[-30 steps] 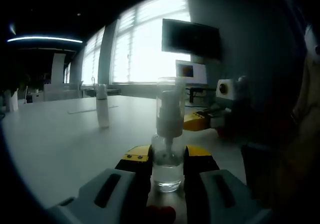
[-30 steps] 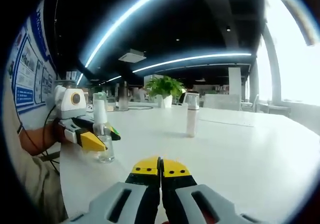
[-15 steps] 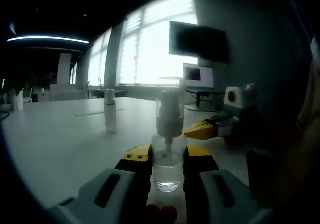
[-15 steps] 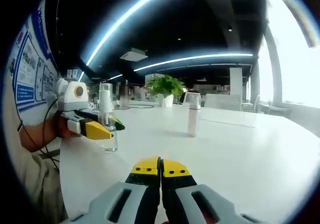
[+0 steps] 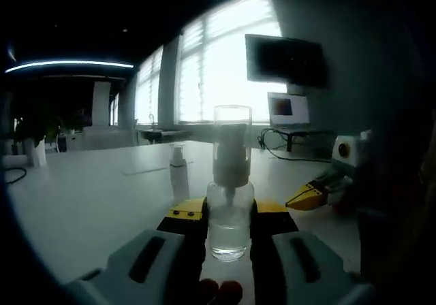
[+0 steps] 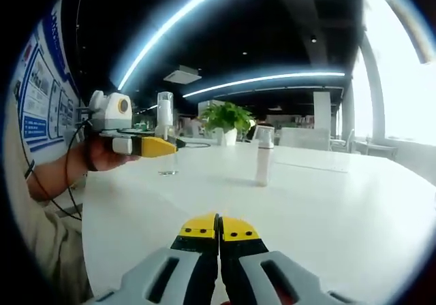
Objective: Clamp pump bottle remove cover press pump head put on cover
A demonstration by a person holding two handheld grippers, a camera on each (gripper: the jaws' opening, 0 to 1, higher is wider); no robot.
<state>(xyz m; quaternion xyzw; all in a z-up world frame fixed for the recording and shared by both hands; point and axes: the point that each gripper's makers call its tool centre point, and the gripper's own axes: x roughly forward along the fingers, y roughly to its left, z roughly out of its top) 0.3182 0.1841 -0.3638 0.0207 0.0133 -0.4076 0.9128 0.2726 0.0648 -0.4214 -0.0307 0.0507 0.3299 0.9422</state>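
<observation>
Now the clear pump bottle (image 5: 230, 213), cover on, is clamped upright by the left gripper (image 5: 229, 216), above the white table (image 6: 327, 203). At six o'clock, the right gripper (image 6: 219, 229) is kept closed, empty.

dim room | window (image 5: 225, 60) glare | ceiling strip lights (image 6: 259, 80) | fisheye edges bent

My left gripper (image 6: 158, 146) now holds the pump bottle (image 6: 165, 138) higher and farther out over the white table (image 6: 306, 203) than a second ago, when the bottle's base stood near the table's edge by my sleeve. In the left gripper view, my right gripper (image 5: 310, 197) sits lower and farther right than before.
</observation>
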